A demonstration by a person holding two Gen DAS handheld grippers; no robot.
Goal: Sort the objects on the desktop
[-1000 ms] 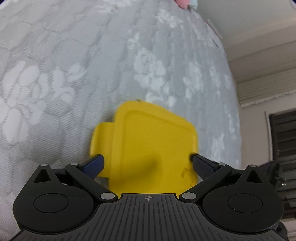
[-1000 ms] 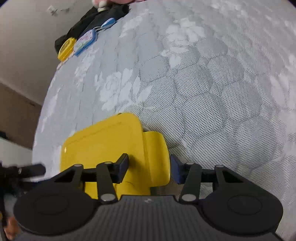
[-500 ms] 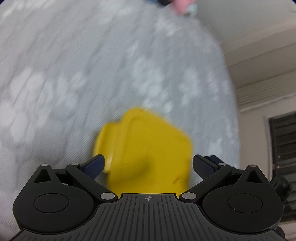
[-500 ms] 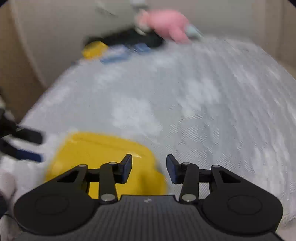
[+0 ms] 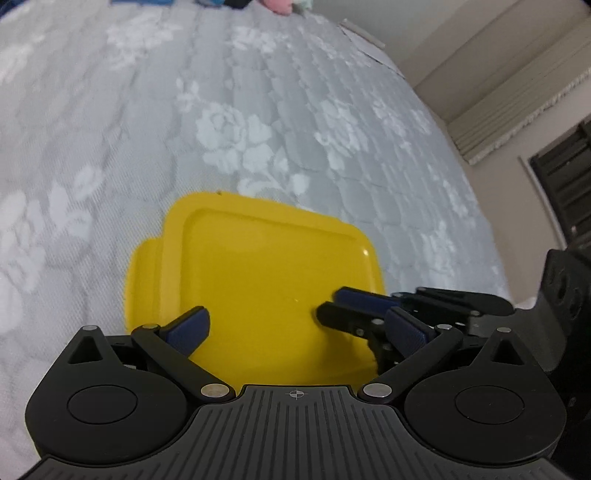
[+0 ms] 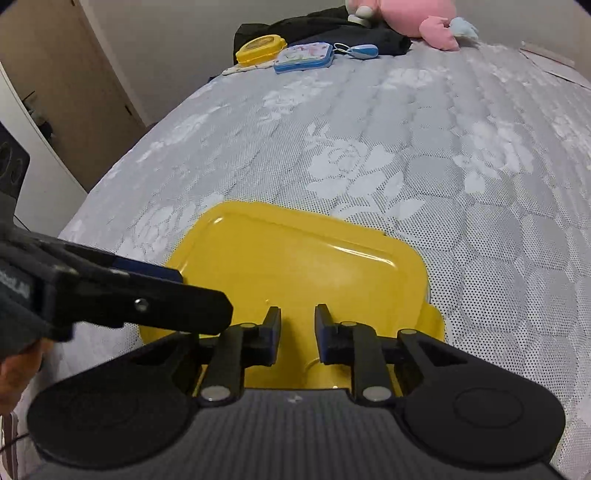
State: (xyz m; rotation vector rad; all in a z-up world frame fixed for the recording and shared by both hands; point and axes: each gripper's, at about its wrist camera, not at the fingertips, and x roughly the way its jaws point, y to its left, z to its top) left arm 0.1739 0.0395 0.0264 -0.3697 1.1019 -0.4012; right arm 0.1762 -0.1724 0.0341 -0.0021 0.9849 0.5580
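I have both grippers over the yellow lid [image 5: 258,280], which lies flat on the grey flowered bedspread [image 5: 258,110] with its tab sticking out to one side. From the left wrist view, my left gripper [image 5: 295,328] stands wide apart above the lid — one blue pad over the tab-side edge, the other off toward the opposite edge, neither of them pressing on anything that I can see. The right gripper [image 5: 347,310] reaches in from the right of that view, its dark fingers lying over the lid's near corner. From the right wrist view, my right gripper [image 6: 297,334] has just been closing; the jaws now stand with only a narrow gap between them, and through that gap I see the lid's surface below, with nothing pinched between the pads. The left gripper's finger [image 6: 147,299] crosses in from the left of this view and ends just beside my right fingers, over the lid's near edge. At the far end of the bedspread — well apart from the lid — sit a round yellow container [image 6: 260,48], a blue-rimmed case [image 6: 304,57] just beside it, a small blue keyring piece [image 6: 360,50], a heap of black cloth [image 6: 332,29] and a pink plush toy [image 6: 413,18]. A bare hand [image 6: 18,369] shows at the lower left edge.
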